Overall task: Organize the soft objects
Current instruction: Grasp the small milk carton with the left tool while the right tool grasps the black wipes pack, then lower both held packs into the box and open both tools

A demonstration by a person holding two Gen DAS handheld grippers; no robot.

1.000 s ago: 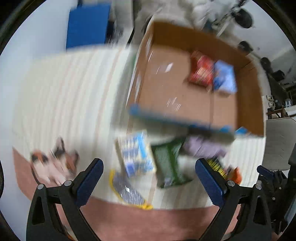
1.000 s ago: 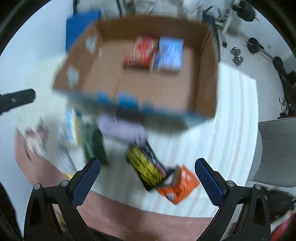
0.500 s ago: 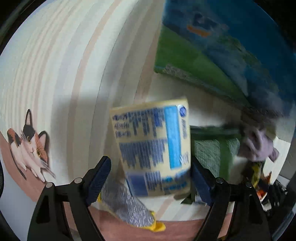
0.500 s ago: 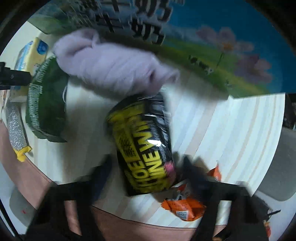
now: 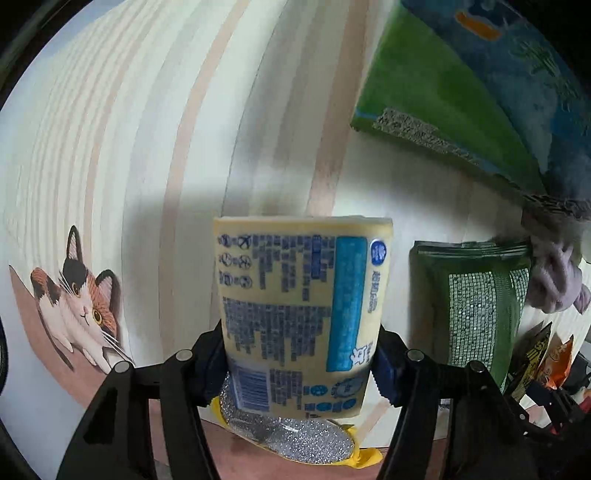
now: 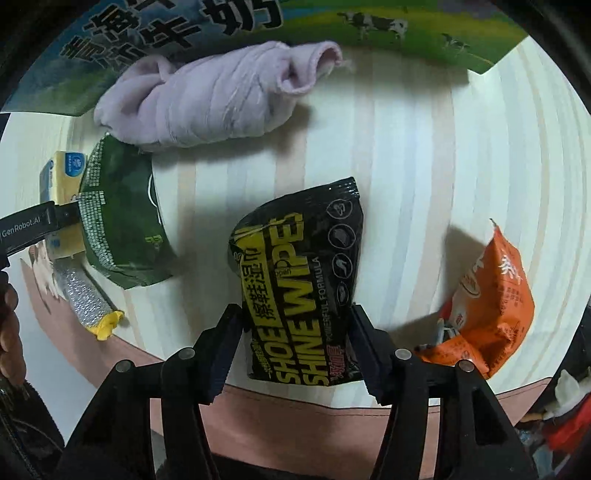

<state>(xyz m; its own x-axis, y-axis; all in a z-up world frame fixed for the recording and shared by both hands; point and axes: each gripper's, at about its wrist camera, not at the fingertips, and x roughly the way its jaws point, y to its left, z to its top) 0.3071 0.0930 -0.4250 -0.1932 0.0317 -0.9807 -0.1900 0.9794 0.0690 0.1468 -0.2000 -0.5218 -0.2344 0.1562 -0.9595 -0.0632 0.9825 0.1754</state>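
Compared with a second ago, when both cameras looked from above onto an open cardboard box holding a red and a blue packet, both grippers have dropped close to the striped tablecloth (image 5: 155, 122), and the box interior is out of sight; only its printed outer wall (image 6: 177, 33) fills the top of each view. The left gripper (image 5: 300, 360), whose jaws have just been closing, is clamped on the yellow tissue pack (image 5: 301, 314), pads pressed against both its sides. The right gripper (image 6: 295, 345) grips the black shoe-wipes pouch (image 6: 301, 295), its jaws having just eased slightly wider (contact persists on both sides).

Left wrist view only: the cat print (image 5: 79, 306) on the cloth. Right wrist view only: the orange packet (image 6: 491, 310) at right, with the whole lilac cloth bundle (image 6: 214, 96) against the box wall. Both views show the green pouch (image 6: 122, 229) and the silver scourer (image 5: 295, 435), the latter beneath the tissue pack.
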